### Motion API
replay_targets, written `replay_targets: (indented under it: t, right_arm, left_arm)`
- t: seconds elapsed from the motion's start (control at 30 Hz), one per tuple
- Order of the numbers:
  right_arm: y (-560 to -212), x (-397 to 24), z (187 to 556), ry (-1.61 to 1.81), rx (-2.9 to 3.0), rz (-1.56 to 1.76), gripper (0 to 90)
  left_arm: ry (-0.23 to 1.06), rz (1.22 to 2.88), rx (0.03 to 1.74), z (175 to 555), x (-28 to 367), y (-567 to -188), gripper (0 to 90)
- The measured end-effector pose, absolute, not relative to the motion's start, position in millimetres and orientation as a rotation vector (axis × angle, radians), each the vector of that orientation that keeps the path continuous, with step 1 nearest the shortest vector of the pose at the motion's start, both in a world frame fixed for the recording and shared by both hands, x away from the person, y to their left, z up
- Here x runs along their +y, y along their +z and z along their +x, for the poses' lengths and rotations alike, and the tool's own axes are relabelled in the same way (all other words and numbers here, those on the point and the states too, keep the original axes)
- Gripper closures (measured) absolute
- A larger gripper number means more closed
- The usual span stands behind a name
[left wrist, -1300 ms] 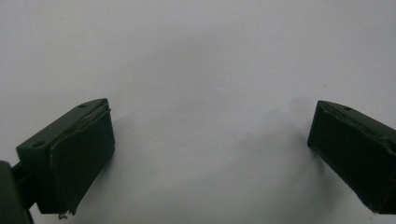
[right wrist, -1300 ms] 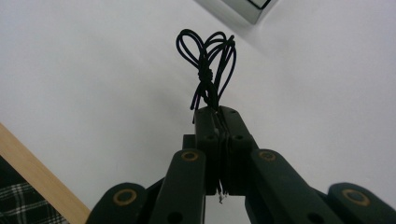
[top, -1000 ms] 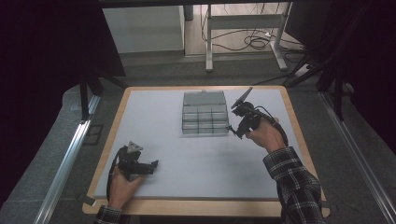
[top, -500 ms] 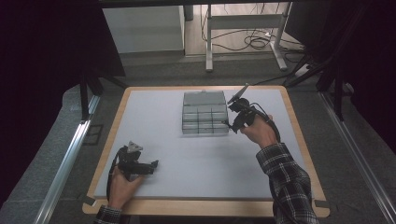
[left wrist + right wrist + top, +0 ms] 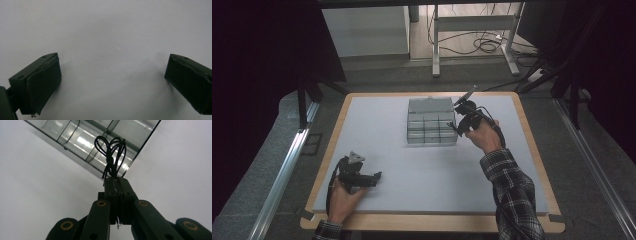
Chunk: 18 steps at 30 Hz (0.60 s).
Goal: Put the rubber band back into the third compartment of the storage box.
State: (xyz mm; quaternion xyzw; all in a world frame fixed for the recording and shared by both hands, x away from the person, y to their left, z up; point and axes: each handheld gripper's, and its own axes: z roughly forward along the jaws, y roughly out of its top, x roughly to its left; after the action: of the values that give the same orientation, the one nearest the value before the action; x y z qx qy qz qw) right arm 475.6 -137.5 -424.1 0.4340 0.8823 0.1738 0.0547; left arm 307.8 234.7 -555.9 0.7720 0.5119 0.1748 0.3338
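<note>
A clear compartmented box (image 5: 430, 121) stands at the far middle of the white mat, its lid open toward the back. My right gripper (image 5: 455, 128) hovers at the box's near right corner, shut on a small bundle of black looped cord (image 5: 111, 153). In the right gripper view the cord loops stick up from the pinched jaws in front of the box's compartments (image 5: 82, 142). My left gripper (image 5: 373, 177) rests low at the near left of the mat, jaws wide open with nothing between its fingers (image 5: 42, 80).
The white mat (image 5: 412, 175) lies on a wooden board with a raised rim (image 5: 432, 222). Beyond the board are a grey floor, a metal rail (image 5: 287, 165) at the left, and desk legs with cables (image 5: 477, 45) at the back.
My right gripper has moved left and a little down with the cord, from beside the box's right edge to its near right corner. The left gripper has stayed put.
</note>
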Motion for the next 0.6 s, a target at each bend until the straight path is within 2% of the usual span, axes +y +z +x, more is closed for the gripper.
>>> replay_targets:
  t: [0.6]
  right_arm:
    - [-437,-127,496,0.621,2.594,1.344,86.7]
  left_arm:
    - [0.456,2.015,1.337,308,235,-556,0.5]
